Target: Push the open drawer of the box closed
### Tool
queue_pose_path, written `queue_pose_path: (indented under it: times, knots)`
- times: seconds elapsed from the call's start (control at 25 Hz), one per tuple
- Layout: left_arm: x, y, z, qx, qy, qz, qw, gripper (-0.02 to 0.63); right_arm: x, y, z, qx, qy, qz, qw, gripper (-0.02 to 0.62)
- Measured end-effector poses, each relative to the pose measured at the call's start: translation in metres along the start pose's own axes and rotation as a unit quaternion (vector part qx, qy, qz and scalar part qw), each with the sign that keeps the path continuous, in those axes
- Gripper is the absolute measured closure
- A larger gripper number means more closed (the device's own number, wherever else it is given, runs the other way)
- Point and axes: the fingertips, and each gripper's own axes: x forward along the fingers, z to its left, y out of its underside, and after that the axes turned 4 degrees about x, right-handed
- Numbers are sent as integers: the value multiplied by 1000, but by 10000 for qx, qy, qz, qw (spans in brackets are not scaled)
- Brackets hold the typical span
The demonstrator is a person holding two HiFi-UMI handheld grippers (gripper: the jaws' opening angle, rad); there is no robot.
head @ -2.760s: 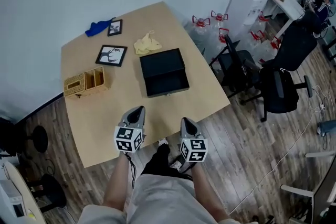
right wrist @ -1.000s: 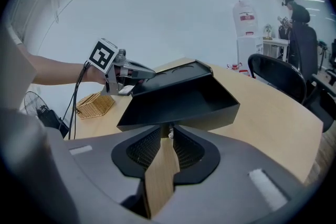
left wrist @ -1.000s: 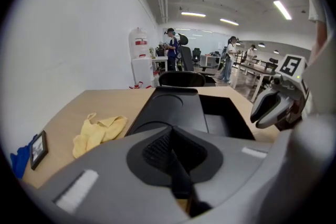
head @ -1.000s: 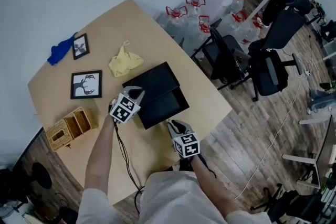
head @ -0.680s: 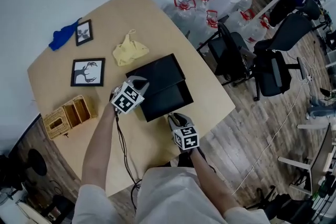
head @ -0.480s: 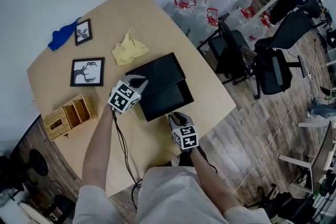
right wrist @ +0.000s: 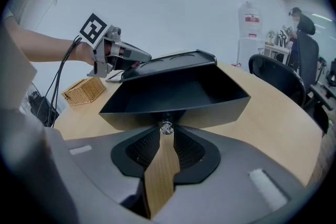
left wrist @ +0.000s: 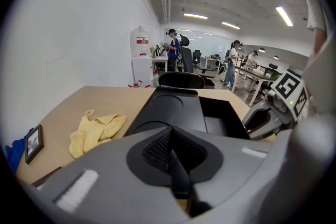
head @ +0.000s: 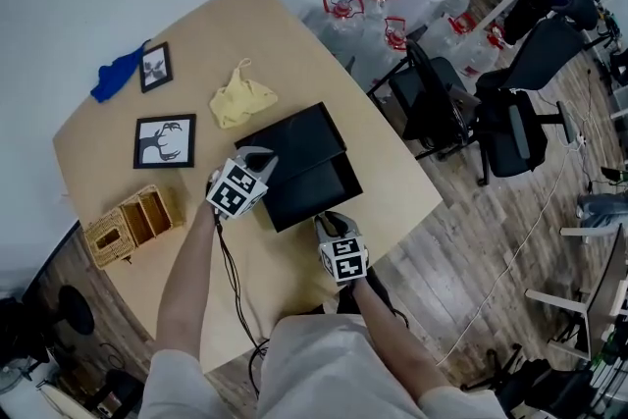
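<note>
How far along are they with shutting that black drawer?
Done: both tools are in position. The left tool, jaws together, sits at the side of the black box, seemingly to steady it. In hand: the right tool points at the small knob on the drawer front. Left: the whole push, since the drawer stands well out.

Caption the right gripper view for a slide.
Right gripper, jaws narrowly apart, at the small silver knob of the black box's open drawer.

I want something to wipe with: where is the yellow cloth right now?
In the head view, the yellow cloth lies on the table just beyond the black box, to the right of the larger picture frame.
</note>
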Motion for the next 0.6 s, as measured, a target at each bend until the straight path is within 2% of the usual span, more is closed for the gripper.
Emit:
queue_pose_path:
  times: [0.6]
  knots:
    - [-1, -5, 1, -179, 46, -96, 9998, 554, -1, -3, 2, -213, -10, 132, 9997, 523]
